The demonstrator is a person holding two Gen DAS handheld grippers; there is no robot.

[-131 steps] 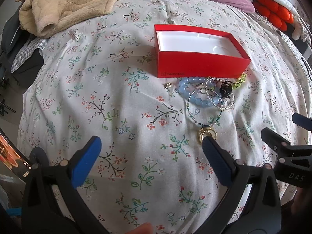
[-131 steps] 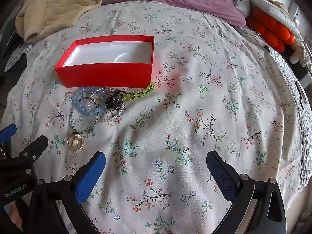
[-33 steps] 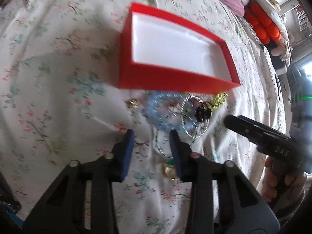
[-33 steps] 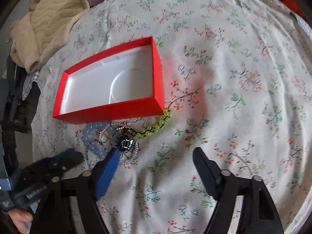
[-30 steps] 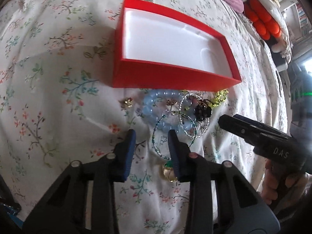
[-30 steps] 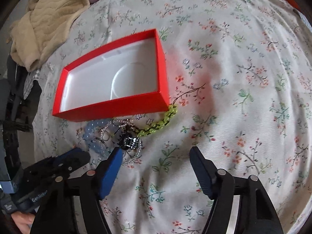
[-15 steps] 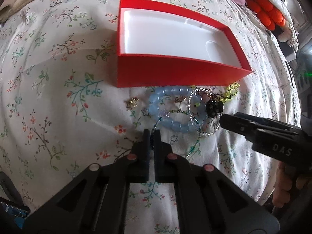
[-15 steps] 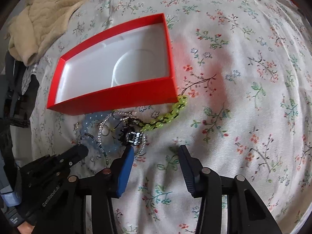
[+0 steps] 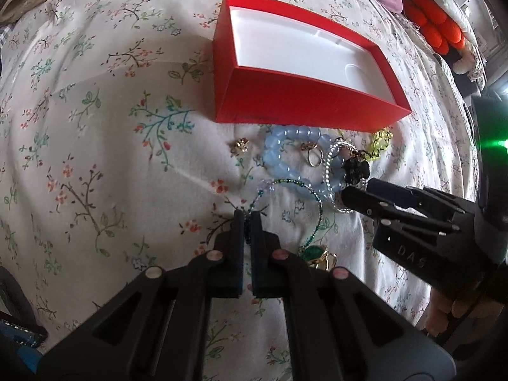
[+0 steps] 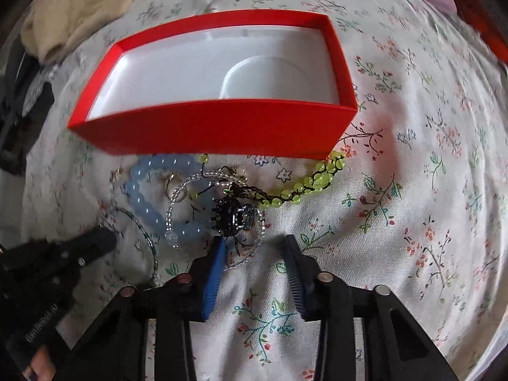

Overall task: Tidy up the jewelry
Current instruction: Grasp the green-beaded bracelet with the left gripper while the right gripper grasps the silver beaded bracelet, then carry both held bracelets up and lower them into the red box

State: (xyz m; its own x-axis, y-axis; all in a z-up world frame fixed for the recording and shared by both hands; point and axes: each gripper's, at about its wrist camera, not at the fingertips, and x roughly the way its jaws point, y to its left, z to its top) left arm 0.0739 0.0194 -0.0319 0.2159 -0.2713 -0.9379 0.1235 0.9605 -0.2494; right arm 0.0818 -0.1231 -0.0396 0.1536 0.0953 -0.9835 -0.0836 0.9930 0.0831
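A heap of jewelry lies on the floral bedspread in front of an open red box (image 9: pixel 304 95) (image 10: pixel 216 127) with a white lining. My left gripper (image 9: pixel 247 219) (image 10: pixel 103 238) is shut on the thin green bead necklace (image 9: pixel 285 181), whose gold pendant (image 9: pixel 317 254) lies beside the fingers. My right gripper (image 10: pixel 254 241) (image 9: pixel 358 197) points down at the heap and its jaws are closing. A strand of the clear bead bracelet (image 10: pixel 171 216) lies between them, untouched by the pads. The black charm (image 10: pixel 231 214) sits just beyond the fingertips.
Also in the heap are a pale blue bead bracelet (image 9: pixel 285 136) (image 10: pixel 139 190), a yellow-green bracelet (image 10: pixel 301 187), a small ring (image 9: pixel 312 158) and a gold earring (image 9: pixel 242 144). A beige blanket (image 10: pixel 79 6) lies behind the box, orange cushions (image 9: pixel 428 22) at the far right.
My left jaws have closed on the green necklace strand. My right gripper has come down closer to the heap and its jaws have narrowed.
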